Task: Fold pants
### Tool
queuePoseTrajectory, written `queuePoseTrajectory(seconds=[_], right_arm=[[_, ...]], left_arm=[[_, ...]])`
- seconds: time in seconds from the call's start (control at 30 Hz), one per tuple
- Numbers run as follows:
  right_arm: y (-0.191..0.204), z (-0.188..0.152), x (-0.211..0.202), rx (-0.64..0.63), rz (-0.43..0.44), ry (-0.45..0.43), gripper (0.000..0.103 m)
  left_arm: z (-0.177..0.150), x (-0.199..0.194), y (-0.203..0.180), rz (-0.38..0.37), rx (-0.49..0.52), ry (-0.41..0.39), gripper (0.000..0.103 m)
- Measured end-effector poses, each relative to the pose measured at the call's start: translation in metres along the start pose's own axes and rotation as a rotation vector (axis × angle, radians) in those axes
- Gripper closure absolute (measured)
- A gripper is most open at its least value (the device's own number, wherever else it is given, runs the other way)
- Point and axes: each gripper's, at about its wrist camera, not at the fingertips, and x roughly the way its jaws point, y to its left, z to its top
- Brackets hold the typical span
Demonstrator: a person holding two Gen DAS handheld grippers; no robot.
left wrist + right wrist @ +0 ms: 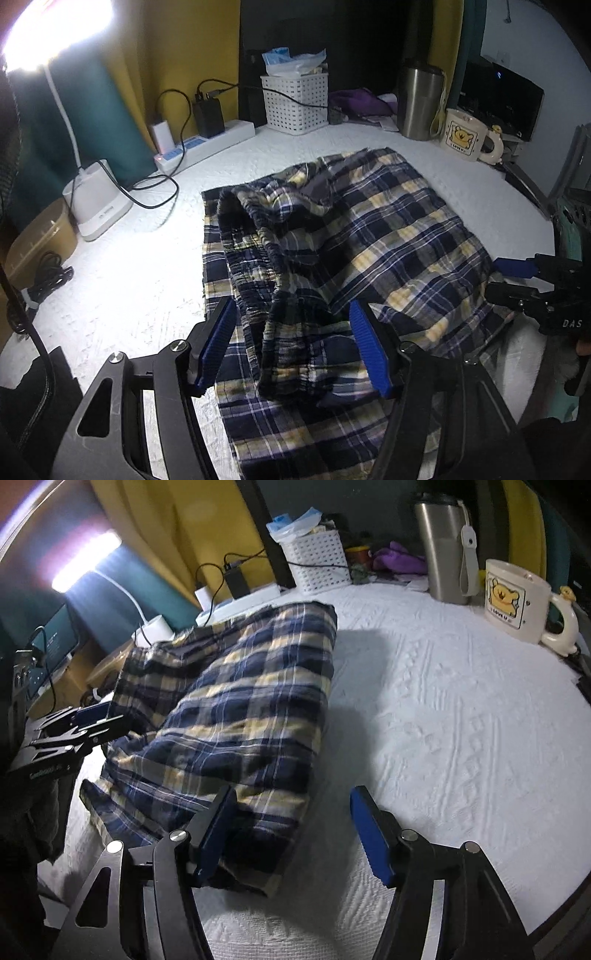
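Both claws pointed steeply down: left gripper [293,345] spread astride the pants' [388,221] bunched waistband, right gripper [293,834] spread at their edge.

Stood along the back of the white textured cover [461,709]: a white slotted basket [295,101], steel tumbler [421,99], bear-printed mug [517,600], power strip [210,142] and lamp base [98,201].
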Motion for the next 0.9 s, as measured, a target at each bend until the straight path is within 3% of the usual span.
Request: queuePoseTrajectory(seconds=[0.03, 0.1, 0.33, 0.47, 0.53, 0.57, 0.6, 0.73, 0.9], right_arm=[[0.001, 0.001, 0.0, 0.001, -0.005, -0.003, 0.037], [0.001, 0.001, 0.002, 0.003, -0.014, -0.003, 0.037], [0.008, 0.002, 0.009, -0.049, -0.082, -0.005, 0.037], [0.006, 0.005, 0.011, -0.056, -0.1, 0.006, 0.037], [0.002, 0.009, 0.01, -0.045, -0.103, 0.007, 0.037], [0.0, 0.011, 0.009, -0.041, -0.114, 0.005, 0.037], [-0.002, 0.015, 0.008, -0.04, -0.12, 0.001, 0.037], [-0.005, 0.031, 0.008, -0.034, -0.131, -0.022, 0.037], [-0.001, 0.057, 0.013, -0.064, -0.127, -0.052, 0.037]], left_arm=[[0.0, 0.003, 0.001, 0.004, 0.004, 0.004, 0.057], [0.0, 0.009, 0.006, 0.021, 0.002, 0.006, 0.081], [0.002, 0.016, 0.038, 0.034, -0.05, -0.009, 0.088], [0.002, 0.014, 0.05, -0.019, -0.081, 0.001, 0.082], [0.005, 0.01, 0.052, -0.029, -0.069, 0.014, 0.07], [0.006, 0.005, 0.054, -0.024, -0.062, 0.0, 0.06], [0.009, -0.003, 0.057, -0.023, -0.057, -0.024, 0.057], [0.02, -0.019, 0.071, -0.027, -0.059, -0.102, 0.05], [0.035, -0.002, 0.077, -0.042, -0.027, -0.118, 0.049]])
